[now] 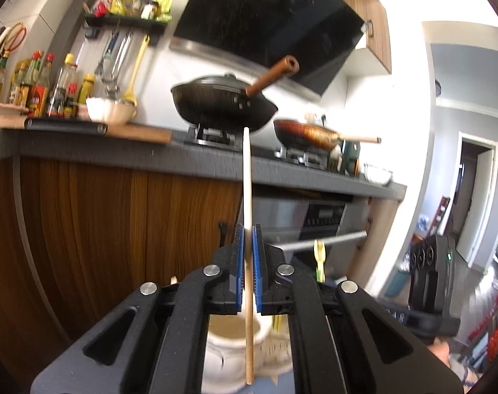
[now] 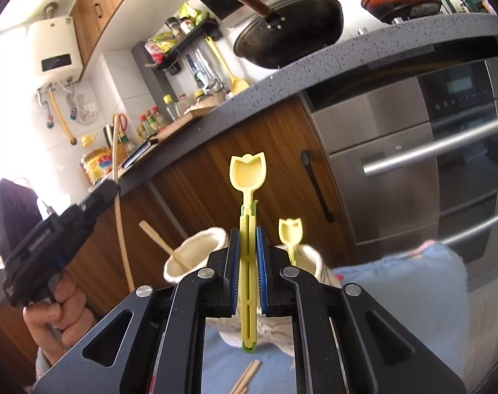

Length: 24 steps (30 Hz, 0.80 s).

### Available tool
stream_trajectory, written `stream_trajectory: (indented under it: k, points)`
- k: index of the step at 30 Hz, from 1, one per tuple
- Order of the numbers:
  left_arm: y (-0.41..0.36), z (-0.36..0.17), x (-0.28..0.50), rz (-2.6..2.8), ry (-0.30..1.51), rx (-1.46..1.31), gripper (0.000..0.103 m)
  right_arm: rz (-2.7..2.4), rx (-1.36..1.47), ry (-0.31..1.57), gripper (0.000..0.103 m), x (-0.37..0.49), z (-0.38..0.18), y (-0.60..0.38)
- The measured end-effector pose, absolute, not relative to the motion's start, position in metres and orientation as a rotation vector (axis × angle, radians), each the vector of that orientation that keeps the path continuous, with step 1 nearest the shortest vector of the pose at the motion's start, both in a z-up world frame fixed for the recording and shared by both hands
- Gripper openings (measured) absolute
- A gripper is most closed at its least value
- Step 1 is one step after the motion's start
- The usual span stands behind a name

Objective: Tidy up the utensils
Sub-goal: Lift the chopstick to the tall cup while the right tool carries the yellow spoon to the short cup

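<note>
The left gripper point(image 1: 248, 239) is squeezing a long wooden chopstick point(image 1: 247, 197). Its two blue pads point(image 1: 256, 262) are pressing tight on the stick from both sides. The chopstick is standing almost straight up, with its top end poking high above the gripper and its bottom end hanging down below it. Under the gripper, a white holder cup point(image 1: 236, 344) is sitting on a blue cloth point(image 1: 281, 384).

The right gripper point(image 2: 248, 243) is squeezing a yellow spoon point(image 2: 248, 216) shaped like a tulip. Its blue pads are closing on the spoon's handle, and the flower-shaped bowl is sticking up above the gripper. There is a bit of green along the handle.

In the right wrist view, two white cups are standing side by side on the blue cloth point(image 2: 396, 295). The left cup point(image 2: 196, 252) is holding one chopstick point(image 2: 160, 239) that is leaning over. The right cup point(image 2: 309, 259) is holding another small yellow tulip spoon point(image 2: 290, 231). More chopsticks point(image 2: 245, 377) are lying flat on the cloth in front of the cups.

A hand point(image 2: 57, 308) is gripping the black handle of the left gripper at the left edge of that view.

Behind everything, a black wok point(image 1: 221, 101) is sitting on the stove, with a brown pan point(image 1: 309, 133) beside it, and a shiny oven point(image 2: 429, 170) is under the grey counter point(image 2: 281, 78).
</note>
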<state>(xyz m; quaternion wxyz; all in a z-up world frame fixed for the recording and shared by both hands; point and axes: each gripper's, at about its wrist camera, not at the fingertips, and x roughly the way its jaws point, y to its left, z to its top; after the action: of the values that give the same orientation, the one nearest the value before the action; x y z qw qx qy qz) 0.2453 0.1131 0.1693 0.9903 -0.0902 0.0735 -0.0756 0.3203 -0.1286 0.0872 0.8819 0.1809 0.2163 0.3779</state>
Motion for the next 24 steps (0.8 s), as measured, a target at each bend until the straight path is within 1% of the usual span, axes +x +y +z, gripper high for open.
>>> stream_trajectory:
  k: [5, 11, 16, 24]
  points:
    - [0.108, 0.172, 0.258, -0.106, 0.067, -0.182, 0.005, 0.762, 0.383, 0.408, 0.011, 0.325, 0.092, -0.125]
    - [0.098, 0.163, 0.265, -0.048, -0.005, -0.181, 0.005, 0.750, 0.412, 0.375, 0.011, 0.334, 0.096, -0.122]
    - [0.091, 0.147, 0.275, -0.003, 0.007, -0.159, 0.005, 0.720, 0.399, 0.361, 0.011, 0.338, 0.093, -0.116]
    - [0.083, 0.123, 0.282, 0.005, 0.075, -0.125, 0.005, 0.655, 0.272, 0.369, 0.011, 0.336, 0.082, -0.101]
